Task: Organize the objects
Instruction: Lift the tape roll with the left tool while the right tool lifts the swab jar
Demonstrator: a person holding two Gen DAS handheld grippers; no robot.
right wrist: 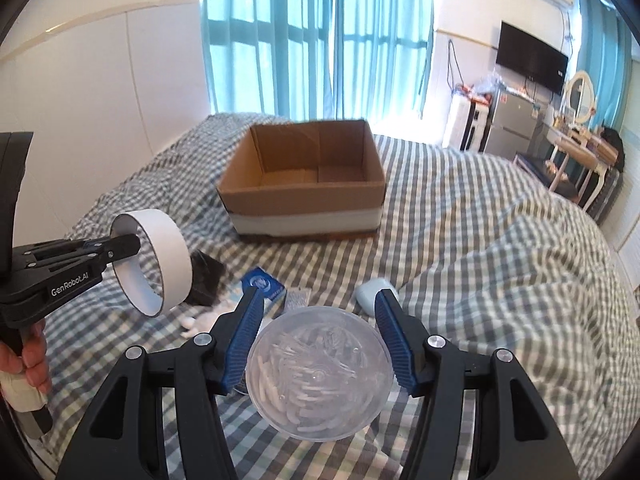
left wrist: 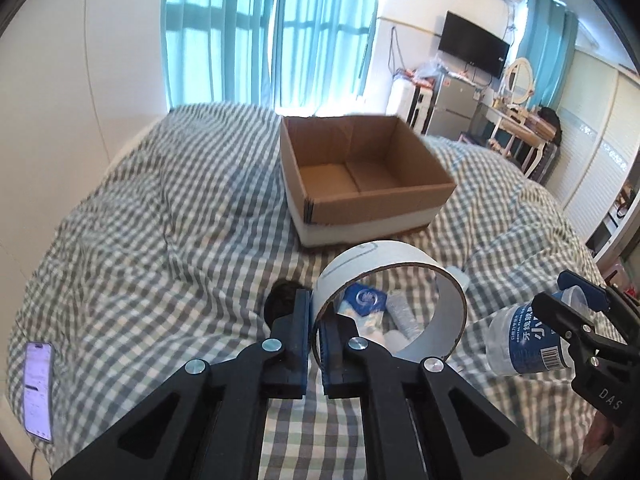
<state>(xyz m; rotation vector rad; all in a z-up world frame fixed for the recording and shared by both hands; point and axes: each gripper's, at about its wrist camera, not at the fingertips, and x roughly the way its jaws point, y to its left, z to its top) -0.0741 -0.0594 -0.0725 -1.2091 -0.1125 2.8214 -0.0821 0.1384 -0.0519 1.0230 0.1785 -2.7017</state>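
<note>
- our left gripper (right wrist: 120,246), marked "genrobot.ai", is clamped on the white tape roll's (right wrist: 154,262) rim, at 9 o'clock.
- our right gripper (right wrist: 318,330) clamps a clear jar (right wrist: 318,374); its blue label (left wrist: 536,348) bears chinese print and a barcode.
- the cardboard box (right wrist: 304,196) sits at 12 o'clock on the bed (right wrist: 480,240).

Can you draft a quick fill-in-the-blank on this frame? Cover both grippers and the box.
1. The left gripper is shut on the wall of a white ____.
2. The right gripper holds a clear ____ with a blue label.
3. The cardboard box sits on the checked bedcover and is ____ inside.
4. A ____ with a lit screen lies at the bed's left edge.

Missing words: tape roll; jar; empty; phone
</note>
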